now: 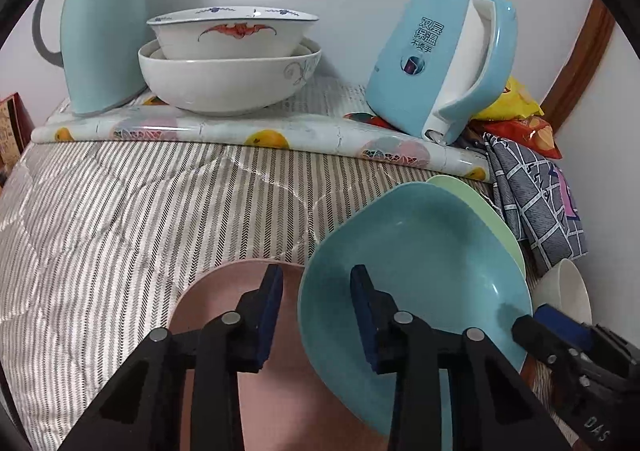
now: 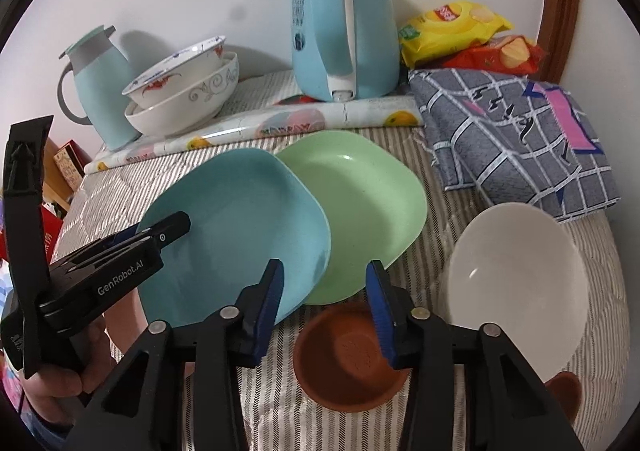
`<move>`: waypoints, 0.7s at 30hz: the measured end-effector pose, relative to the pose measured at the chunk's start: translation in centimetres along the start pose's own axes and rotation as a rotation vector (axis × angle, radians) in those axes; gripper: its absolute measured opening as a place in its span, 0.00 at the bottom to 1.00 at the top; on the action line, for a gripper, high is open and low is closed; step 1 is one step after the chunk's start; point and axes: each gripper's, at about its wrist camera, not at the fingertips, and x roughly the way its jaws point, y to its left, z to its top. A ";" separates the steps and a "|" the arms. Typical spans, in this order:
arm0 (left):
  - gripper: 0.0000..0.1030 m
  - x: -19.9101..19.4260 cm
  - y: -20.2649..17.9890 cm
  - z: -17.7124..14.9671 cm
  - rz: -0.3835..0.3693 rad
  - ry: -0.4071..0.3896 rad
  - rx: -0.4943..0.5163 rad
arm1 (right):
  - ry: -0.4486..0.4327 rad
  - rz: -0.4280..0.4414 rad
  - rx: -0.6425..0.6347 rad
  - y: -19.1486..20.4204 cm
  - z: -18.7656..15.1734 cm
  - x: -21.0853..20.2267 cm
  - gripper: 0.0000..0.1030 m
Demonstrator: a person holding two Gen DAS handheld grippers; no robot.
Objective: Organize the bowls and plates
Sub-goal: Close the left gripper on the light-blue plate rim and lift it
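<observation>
A blue plate (image 2: 236, 223) leans tilted on a green plate (image 2: 360, 203) in the middle of the striped cloth. A pink plate (image 1: 224, 299) lies under my left gripper (image 1: 316, 315), which is open with the blue plate's left rim (image 1: 400, 251) between its pads. My right gripper (image 2: 324, 307) is open above a small brown bowl (image 2: 344, 359). A white bowl (image 2: 516, 291) stands tilted to its right. Two stacked white bowls (image 1: 228, 63) sit at the back left.
A light-blue thermos jug (image 1: 100, 31) and a blue kettle (image 2: 344, 19) stand at the back by the wall. A rolled patterned mat (image 1: 260, 135) lies across the cloth. A folded grey checked cloth (image 2: 516, 139) and snack bags (image 2: 460, 31) lie back right.
</observation>
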 end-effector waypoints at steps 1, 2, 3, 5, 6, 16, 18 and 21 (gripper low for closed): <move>0.24 0.1 0.0 0.0 -0.012 0.002 0.000 | 0.008 -0.005 -0.003 0.1 0.0 0.3 0.35; 0.22 0.0 0.0 -0.1 -0.026 0.002 -0.001 | 0.016 -0.013 -0.004 0.2 0.0 0.6 0.33; 0.18 0.0 0.0 -0.1 -0.033 0.001 -0.001 | 0.024 -0.014 -0.003 0.2 0.0 0.9 0.28; 0.15 -0.3 -0.3 -0.1 -0.038 -0.004 0.011 | 0.029 -0.010 -0.001 0.3 -0.1 1.1 0.18; 0.14 -0.4 -0.3 -0.2 -0.038 -0.008 0.015 | 0.029 -0.025 -0.005 0.4 -0.1 1.1 0.16; 0.13 -2.1 0.2 -0.9 -0.060 -0.025 -0.002 | -0.006 -0.066 -0.020 1.2 -0.4 -0.3 0.14; 0.13 -2.6 0.2 -1.0 -0.056 -0.027 0.001 | -0.015 -0.070 -0.021 1.4 -0.6 -0.8 0.14; 0.13 -3.4 0.3 -1.2 -0.055 -0.035 -0.010 | -0.022 -0.064 -0.013 1.6 -0.9 -1.5 0.14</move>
